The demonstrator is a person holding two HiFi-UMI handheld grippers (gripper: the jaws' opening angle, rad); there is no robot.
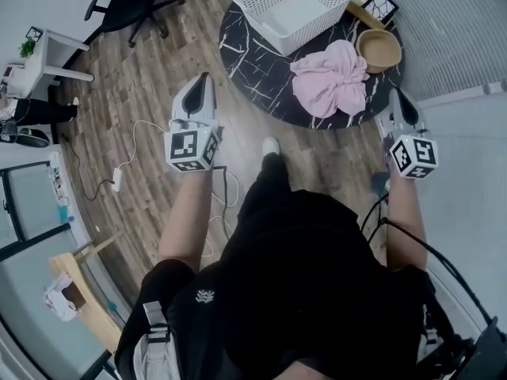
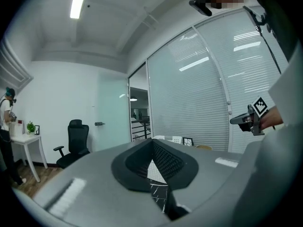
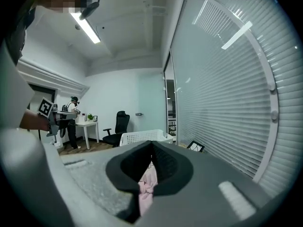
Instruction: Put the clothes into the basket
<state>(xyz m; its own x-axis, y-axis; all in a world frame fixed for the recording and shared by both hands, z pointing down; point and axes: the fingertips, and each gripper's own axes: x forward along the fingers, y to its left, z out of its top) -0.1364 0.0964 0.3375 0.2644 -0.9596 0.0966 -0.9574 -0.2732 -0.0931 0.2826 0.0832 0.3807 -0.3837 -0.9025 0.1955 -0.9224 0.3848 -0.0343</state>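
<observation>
A crumpled pink garment [image 1: 333, 79] lies on the round black marble table [image 1: 245, 54], just right of an empty white lattice basket [image 1: 293, 6]. Both grippers hang in the air short of the table, and neither touches the cloth. My left gripper [image 1: 206, 77] is over the wooden floor to the table's left, jaws together and empty. My right gripper [image 1: 394, 93] is at the table's right edge, shut and holding nothing. In the right gripper view the pink garment [image 3: 147, 186] shows below the closed jaws [image 3: 151, 144], with the basket [image 3: 142, 137] beyond. The left gripper view looks past its closed jaws [image 2: 152, 142].
A wooden bowl [image 1: 379, 48] and a small picture frame [image 1: 379, 6] sit at the table's right side. A black office chair [image 1: 127, 6], a white desk [image 1: 47, 58] and a standing person [image 3: 73, 122] are to the left. A white cable [image 1: 135, 161] runs across the floor. Blinds [image 3: 227, 103] line the right wall.
</observation>
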